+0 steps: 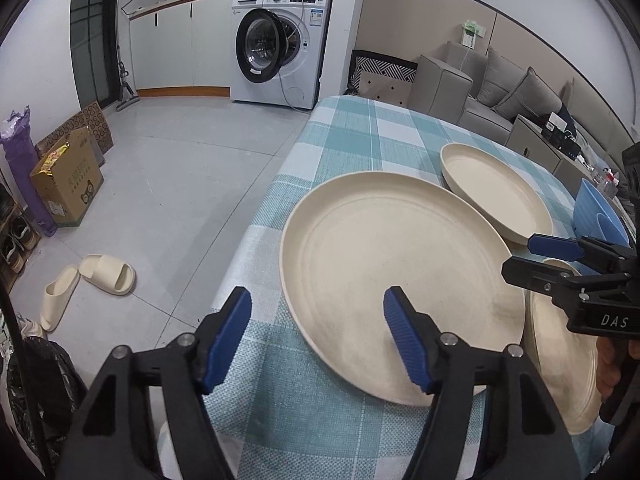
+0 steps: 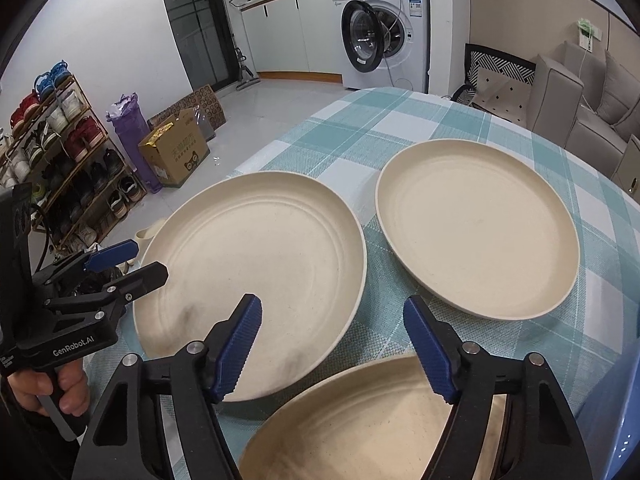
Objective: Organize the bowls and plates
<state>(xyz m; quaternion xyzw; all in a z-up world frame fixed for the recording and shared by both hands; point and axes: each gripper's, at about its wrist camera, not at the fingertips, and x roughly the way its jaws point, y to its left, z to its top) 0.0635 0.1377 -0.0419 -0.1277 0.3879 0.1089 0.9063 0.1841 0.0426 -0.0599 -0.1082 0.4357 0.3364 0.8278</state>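
Three cream plates lie on a teal checked tablecloth (image 1: 360, 140). My left gripper (image 1: 318, 308) stands open over the near left rim of the big plate (image 1: 400, 260): one finger is over the cloth, the other above the plate's inside, and neither pad touches it. My right gripper (image 2: 332, 316) is also open, low over the gap between the big plate (image 2: 256, 264) and the nearest plate (image 2: 352, 420), holding nothing. The third plate (image 2: 476, 224) lies farther back. A blue bowl (image 1: 596, 216) sits behind the right gripper (image 1: 520, 258).
The table's left edge drops to a tiled floor with slippers (image 1: 92, 284), a cardboard box (image 1: 68, 184) and a shoe rack (image 2: 60, 152). A washing machine (image 1: 280, 44) stands at the back, a grey sofa (image 1: 500, 92) to the right. A hand (image 2: 60, 392) holds the left gripper (image 2: 146, 259).
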